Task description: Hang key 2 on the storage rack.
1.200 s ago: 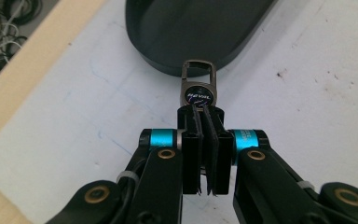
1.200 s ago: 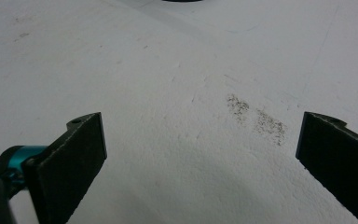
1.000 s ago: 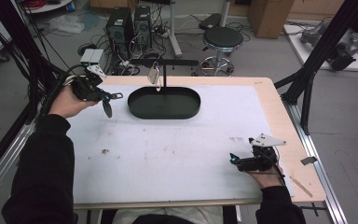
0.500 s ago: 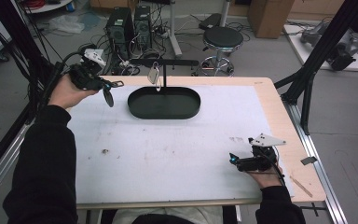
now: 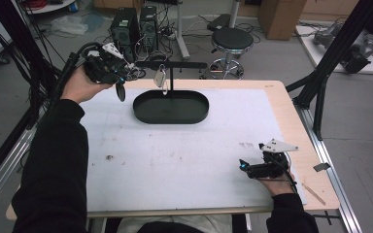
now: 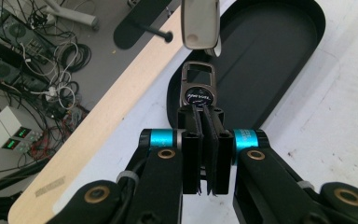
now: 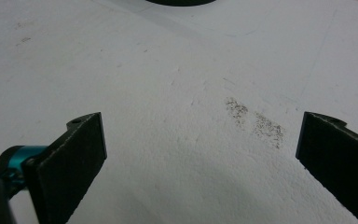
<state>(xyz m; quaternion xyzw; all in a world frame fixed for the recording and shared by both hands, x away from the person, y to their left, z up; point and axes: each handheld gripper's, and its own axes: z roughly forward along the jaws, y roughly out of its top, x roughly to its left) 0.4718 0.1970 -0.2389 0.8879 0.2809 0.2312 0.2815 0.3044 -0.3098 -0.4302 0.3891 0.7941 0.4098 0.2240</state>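
White tabletop (image 5: 184,155) with a light wooden edge, cables and computer towers (image 5: 135,24) on the floor behind — typical lab clutter.

So the left gripper (image 6: 204,112) is clenched on a keychain (image 6: 198,91), a dark metal fob with a clip loop sticking out past the fingertips. It's held up off the table, just ahead of the jaws hangs another silvery tag (image 6: 199,23) from the crossbar (image 5: 172,64) of a small black stand, and below and beyond that sits the oval black tray (image 5: 171,108) the stand rises from. In the high view the left gripper (image 5: 119,77) is at the far left corner, right beside the bar's near end.

Right gripper (image 5: 252,167) is just parked on the table with its jaws spread wide, nothing between them but bare surface and a smudge (image 7: 254,121).

My read: this is the carry-and-hang step, with the keychain being brought to the bar. Next move needs the loop lined up with the bar's free end and slid on — tricky bit is not bumping the tag already hanging there, then letting go only once the loop is seated.
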